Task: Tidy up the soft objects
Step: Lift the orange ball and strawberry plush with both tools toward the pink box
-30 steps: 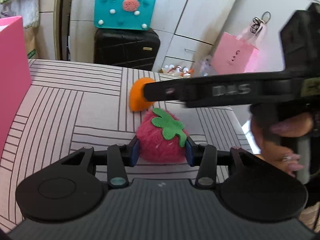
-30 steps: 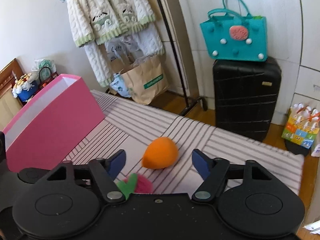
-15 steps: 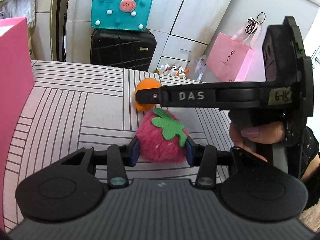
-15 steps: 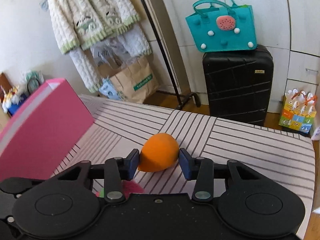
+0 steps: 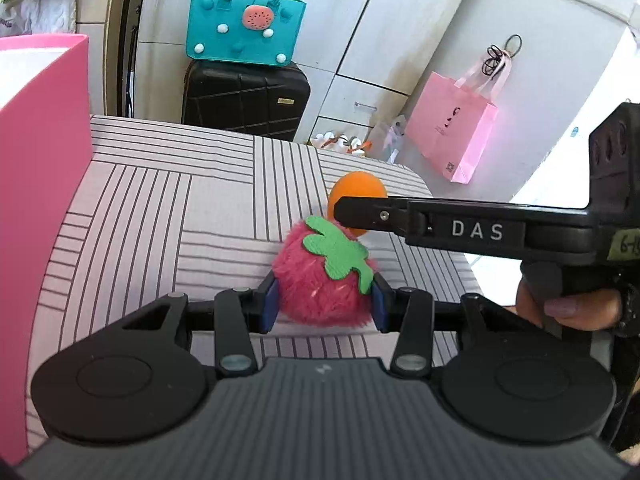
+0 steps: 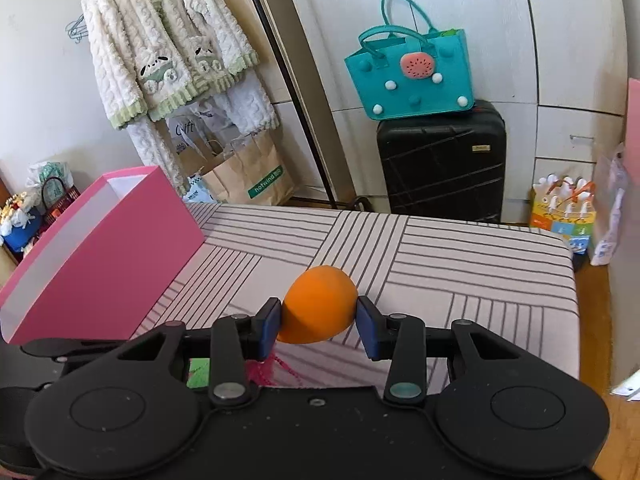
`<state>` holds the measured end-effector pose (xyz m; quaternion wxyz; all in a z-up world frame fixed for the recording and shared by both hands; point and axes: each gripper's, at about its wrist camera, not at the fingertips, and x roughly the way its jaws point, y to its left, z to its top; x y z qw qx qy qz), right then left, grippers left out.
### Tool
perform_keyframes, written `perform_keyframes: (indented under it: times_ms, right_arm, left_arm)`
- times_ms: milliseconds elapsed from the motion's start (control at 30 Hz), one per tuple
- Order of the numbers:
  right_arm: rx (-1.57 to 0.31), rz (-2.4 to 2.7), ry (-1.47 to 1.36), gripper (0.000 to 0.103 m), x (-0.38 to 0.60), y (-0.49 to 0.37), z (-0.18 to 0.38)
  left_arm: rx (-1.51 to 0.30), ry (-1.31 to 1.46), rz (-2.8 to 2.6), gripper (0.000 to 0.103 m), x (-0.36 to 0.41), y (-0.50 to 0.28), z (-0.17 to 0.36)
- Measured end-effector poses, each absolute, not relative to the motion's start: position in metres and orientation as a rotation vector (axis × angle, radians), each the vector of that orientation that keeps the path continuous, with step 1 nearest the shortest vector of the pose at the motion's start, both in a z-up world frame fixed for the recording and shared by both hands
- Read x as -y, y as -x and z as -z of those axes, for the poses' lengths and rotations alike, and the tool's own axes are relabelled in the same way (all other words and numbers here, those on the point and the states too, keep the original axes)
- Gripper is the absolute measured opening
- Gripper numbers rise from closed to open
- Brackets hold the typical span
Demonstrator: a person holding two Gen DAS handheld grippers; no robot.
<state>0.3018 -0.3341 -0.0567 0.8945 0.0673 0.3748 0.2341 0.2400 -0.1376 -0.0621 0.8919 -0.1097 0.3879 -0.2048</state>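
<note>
My left gripper (image 5: pixel 323 305) is shut on a fluffy pink plush strawberry (image 5: pixel 320 292) with a green felt leaf, held just above the striped table. My right gripper (image 6: pixel 318 320) is shut on an orange egg-shaped soft ball (image 6: pixel 318 305), lifted a little off the table. In the left wrist view the right gripper's finger crosses from the right, with the orange ball (image 5: pixel 357 189) behind it. The open pink box (image 6: pixel 96 248) stands at the table's left; it also shows in the left wrist view (image 5: pixel 40 152). A bit of the strawberry (image 6: pixel 260 372) shows under the right gripper.
The striped table (image 6: pixel 460 264) ends at the right and far sides. Beyond it stand a black suitcase (image 6: pixel 442 160) with a teal bag (image 6: pixel 412 72) on top, a hanging pink bag (image 5: pixel 456 128), hanging clothes (image 6: pixel 172 48) and paper bags on the floor.
My right gripper has closed on the orange ball and raised it slightly. The left gripper stays shut on the strawberry and both have shifted a little.
</note>
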Motion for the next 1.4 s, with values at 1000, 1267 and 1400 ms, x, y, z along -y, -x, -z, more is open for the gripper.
perform_keyframes:
  times_ms: [1000, 1267, 1400]
  right_arm:
    - [-0.848, -0.570, -0.020, 0.047, 0.297, -0.163, -0.009]
    - [-0.834, -0.620, 0.027, 0.047, 0.279, -0.139, -0.029]
    - [-0.843, -0.650, 0.028, 0.047, 0.268, -0.132, -0.038]
  left_arm:
    - [-1.012, 0.044, 0.675, 0.043, 0.084, -0.145, 0.001]
    - [-1.000, 0.029, 0.691, 0.043, 0.053, -0.125, -0.021]
    - [-0.984, 0.035, 0.692, 0.043, 0.032, -0.117, -0.033]
